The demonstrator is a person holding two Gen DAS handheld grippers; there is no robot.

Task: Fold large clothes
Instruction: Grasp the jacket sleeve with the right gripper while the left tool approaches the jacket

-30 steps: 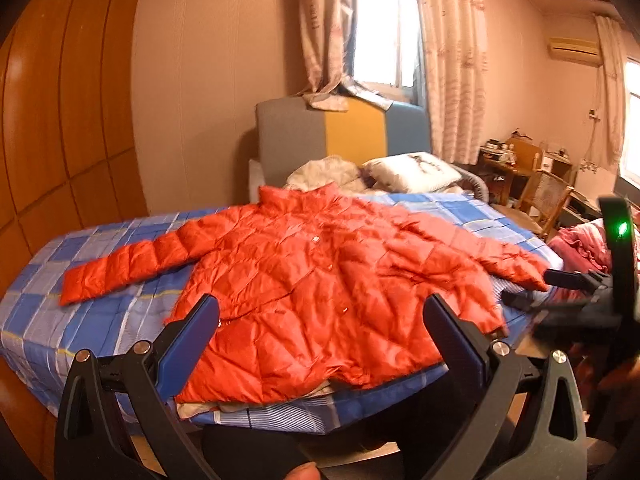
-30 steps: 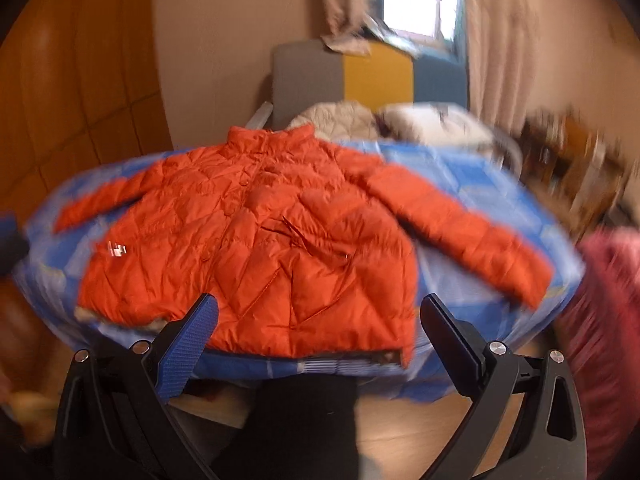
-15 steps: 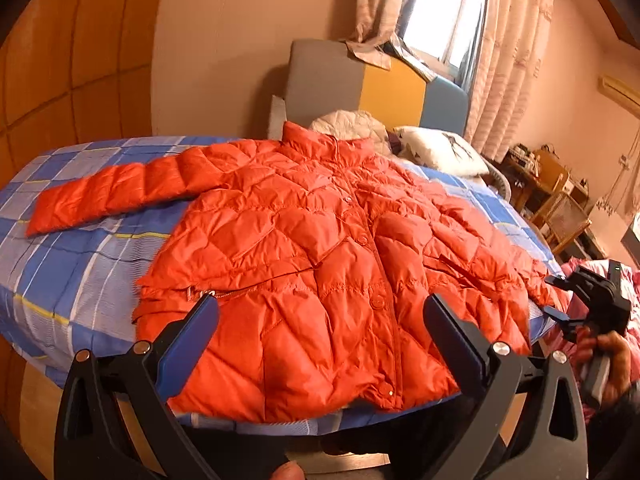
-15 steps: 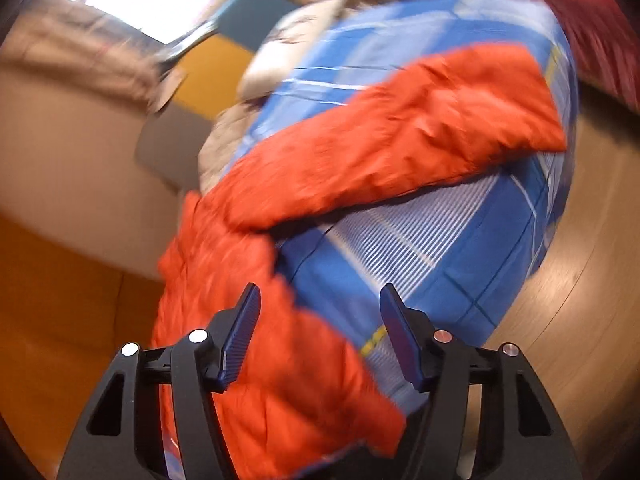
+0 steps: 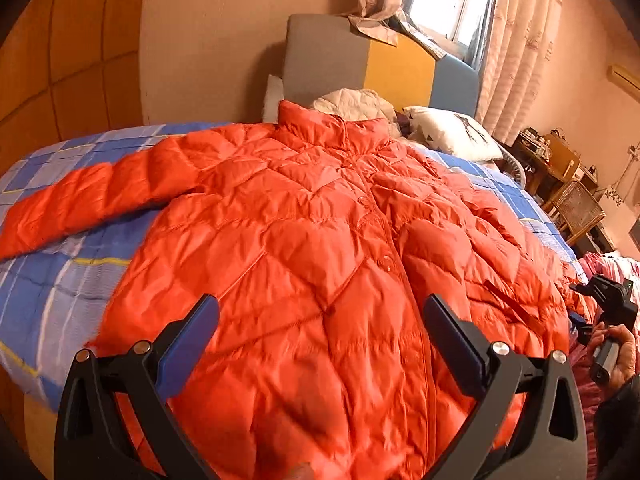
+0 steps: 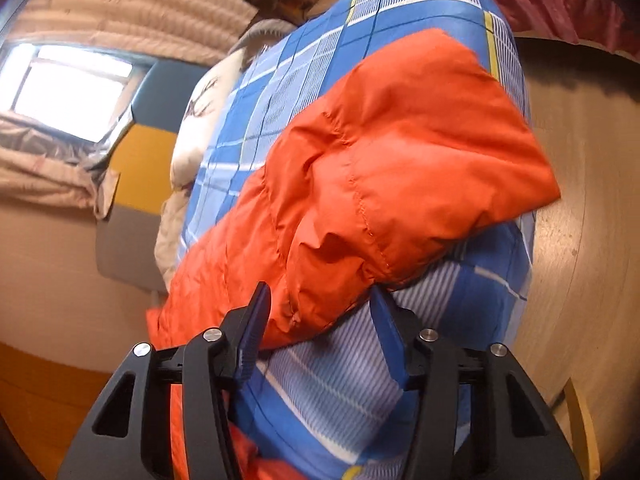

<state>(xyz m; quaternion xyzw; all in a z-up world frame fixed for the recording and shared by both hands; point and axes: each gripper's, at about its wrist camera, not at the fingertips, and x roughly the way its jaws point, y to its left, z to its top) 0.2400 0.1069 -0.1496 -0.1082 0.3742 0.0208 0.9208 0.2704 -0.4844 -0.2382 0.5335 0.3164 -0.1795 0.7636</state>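
Note:
An orange puffer jacket (image 5: 320, 240) lies spread front-up on the blue plaid bed (image 5: 60, 280), with both sleeves out to the sides. My left gripper (image 5: 320, 308) hangs open over the jacket's lower hem, with nothing between its fingers. At the far right of the left wrist view, a hand holds my right gripper (image 5: 580, 304) by the right sleeve's end. In the right wrist view, which is rolled sideways, the right gripper (image 6: 320, 316) has its jaws closing, and the sleeve (image 6: 380, 168) has a fold near the cuff between the fingertips. I see no firm pinch.
A grey, yellow and blue headboard (image 5: 360, 64) stands behind a white pillow (image 5: 452, 140) and a beige garment (image 5: 352, 104). A wicker chair (image 5: 576, 204) and a cluttered desk (image 5: 544, 152) stand at the right. A pink quilt (image 5: 608, 268) and wooden floor (image 6: 580, 200) lie past the bed's edge.
The left gripper has come in closer and lower over the jacket's hem. The right gripper has rolled sideways and dropped to the right sleeve's cuff, and its jaws have narrowed around the sleeve.

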